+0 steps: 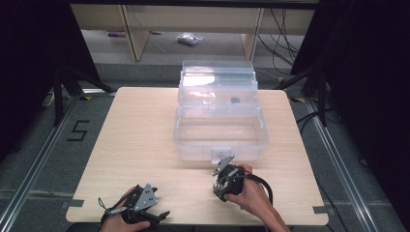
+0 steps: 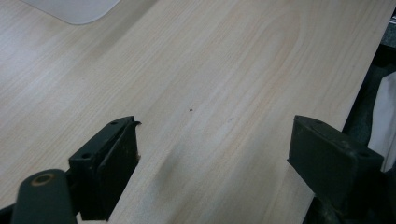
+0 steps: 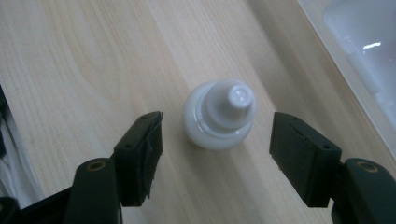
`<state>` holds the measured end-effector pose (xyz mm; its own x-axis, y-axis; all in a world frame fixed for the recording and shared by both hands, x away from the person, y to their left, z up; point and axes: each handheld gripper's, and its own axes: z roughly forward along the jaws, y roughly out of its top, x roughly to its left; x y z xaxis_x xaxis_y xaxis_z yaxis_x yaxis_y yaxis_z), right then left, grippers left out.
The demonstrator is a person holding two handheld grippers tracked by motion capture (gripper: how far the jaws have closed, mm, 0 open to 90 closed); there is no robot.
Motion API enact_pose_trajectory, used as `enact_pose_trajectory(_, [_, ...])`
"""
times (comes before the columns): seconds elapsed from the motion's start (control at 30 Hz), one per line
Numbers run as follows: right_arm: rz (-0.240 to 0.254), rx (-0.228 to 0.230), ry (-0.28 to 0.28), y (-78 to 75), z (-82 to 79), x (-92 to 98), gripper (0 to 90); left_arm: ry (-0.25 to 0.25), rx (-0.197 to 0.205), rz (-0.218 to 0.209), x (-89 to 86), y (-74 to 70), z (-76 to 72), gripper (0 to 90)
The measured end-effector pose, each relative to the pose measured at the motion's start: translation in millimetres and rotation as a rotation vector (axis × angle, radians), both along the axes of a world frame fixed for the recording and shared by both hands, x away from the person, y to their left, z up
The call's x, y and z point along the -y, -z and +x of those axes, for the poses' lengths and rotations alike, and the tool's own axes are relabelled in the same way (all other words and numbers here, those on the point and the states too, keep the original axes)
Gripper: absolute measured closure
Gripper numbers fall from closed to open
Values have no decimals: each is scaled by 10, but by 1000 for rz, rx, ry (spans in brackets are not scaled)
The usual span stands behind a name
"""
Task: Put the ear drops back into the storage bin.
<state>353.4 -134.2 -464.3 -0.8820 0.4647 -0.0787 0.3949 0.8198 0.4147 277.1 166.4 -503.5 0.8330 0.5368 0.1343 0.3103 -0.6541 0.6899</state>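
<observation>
Item: small white bottle [image 3: 219, 115], upright beside the clear box [image 1: 220, 113]. Right gripper [image 3: 215, 140] is held wide open astride it, untouching; centred closure is advised. Left gripper [image 2: 215, 154] is held open, empty.

Black "5" on the grey floor [image 1: 77, 131] left of table [image 1: 140, 145]

Each black gripper [image 1: 223, 186] carries a grey three-cornered plate, screw-holed jaws and a trailing cable.

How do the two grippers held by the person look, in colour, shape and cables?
Both the left gripper and the right gripper are black, each with two blocky flat-faced jaws and a grey three-cornered plate on top. A black cable loops from the right one.
</observation>
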Motion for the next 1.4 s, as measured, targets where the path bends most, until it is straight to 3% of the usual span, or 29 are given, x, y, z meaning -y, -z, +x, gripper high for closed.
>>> enact_pose_trajectory(0.23, [-3, -10, -42, 30, 44, -52, 422, 0, 2, 7, -1, 2, 2, 154])
enact_pose_trajectory(0.27, [-11, -17, -27, 26, 33, -63, 431, -1, 5, 9, 1, 0, 0, 154])
enact_pose_trajectory(0.3, [-15, 7, -75, 36, 72, -68, 436, -2, 2, -10, 8, 2, -11, 154])
enact_pose_trajectory(0.37, [-12, -34, -28, 41, 43, -96, 449, -13, -6, -17, 13, 9, -18, 154])
enact_pose_trajectory(0.5, [-28, -27, -40, 49, 73, -120, 479, -3, 3, 3, 0, -1, -4, 154])
enact_pose_trajectory(0.7, [-49, -36, -61, 88, 87, -150, 570, -9, -4, -17, 10, 10, -15, 154])
enact_pose_trajectory(0.77, [-47, -25, -86, 92, 98, -154, 584, -2, 3, 3, 2, -3, -5, 154])
enact_pose_trajectory(0.93, [-59, -13, -66, 52, 59, -168, 600, 0, 1, 0, 3, -3, -6, 154])
enact_pose_trajectory(1.13, [-35, 2, -83, -37, 60, -138, 600, -1, 2, 1, 3, -3, -6, 154])
enact_pose_trajectory(1.23, [-24, -7, -68, -84, 51, -114, 600, 9, -15, 3, -3, -14, -8, 154])
enact_pose_trajectory(1.37, [-14, -16, -70, -124, 66, -78, 600, -2, 2, -9, 6, 4, -10, 154])
enact_pose_trajectory(1.4, [-7, -31, -47, -131, 58, -72, 601, -2, 2, -9, 6, 5, -10, 154])
